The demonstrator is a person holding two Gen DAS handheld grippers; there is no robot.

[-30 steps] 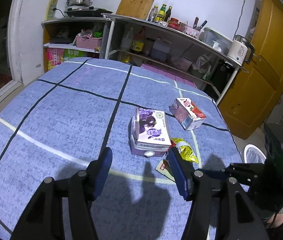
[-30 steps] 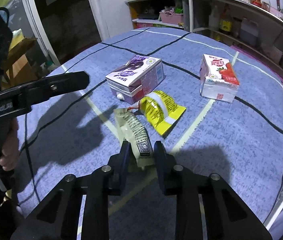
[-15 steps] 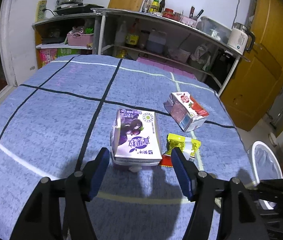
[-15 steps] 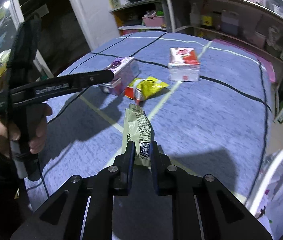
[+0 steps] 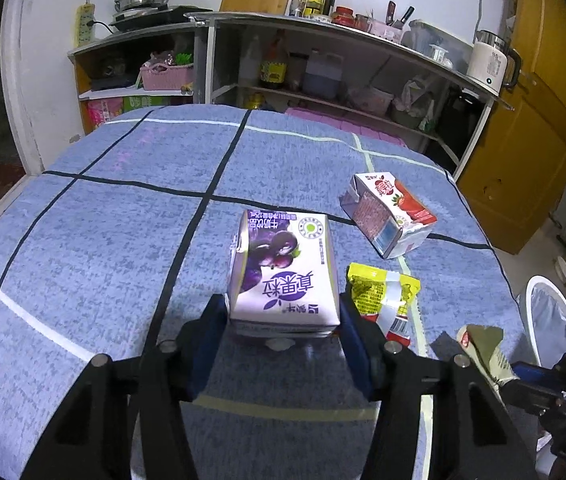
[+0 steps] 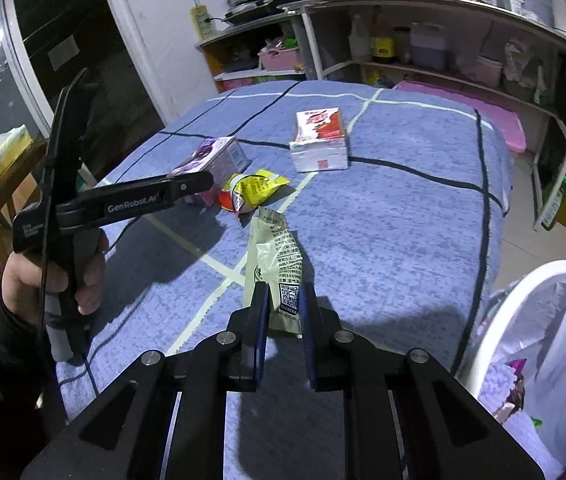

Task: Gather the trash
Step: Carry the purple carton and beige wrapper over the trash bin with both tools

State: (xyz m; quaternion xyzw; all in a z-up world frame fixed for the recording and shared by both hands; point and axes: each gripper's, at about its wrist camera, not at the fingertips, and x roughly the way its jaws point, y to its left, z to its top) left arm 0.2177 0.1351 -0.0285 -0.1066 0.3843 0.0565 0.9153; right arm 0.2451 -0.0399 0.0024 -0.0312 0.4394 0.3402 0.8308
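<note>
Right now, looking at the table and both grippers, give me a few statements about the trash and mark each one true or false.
1. The right gripper is clamped on the pale green wrapper. True.
2. The purple carton sits between the fingers of the left gripper. True.
3. The red strawberry carton is already in the white bin. False: it lies on the blue tablecloth.
4. The yellow wrapper lies on top of the purple carton. False: it lies on the cloth beside that carton.
5. The white bin stands on the table. False: it stands off the table's edge, lower down.
</note>
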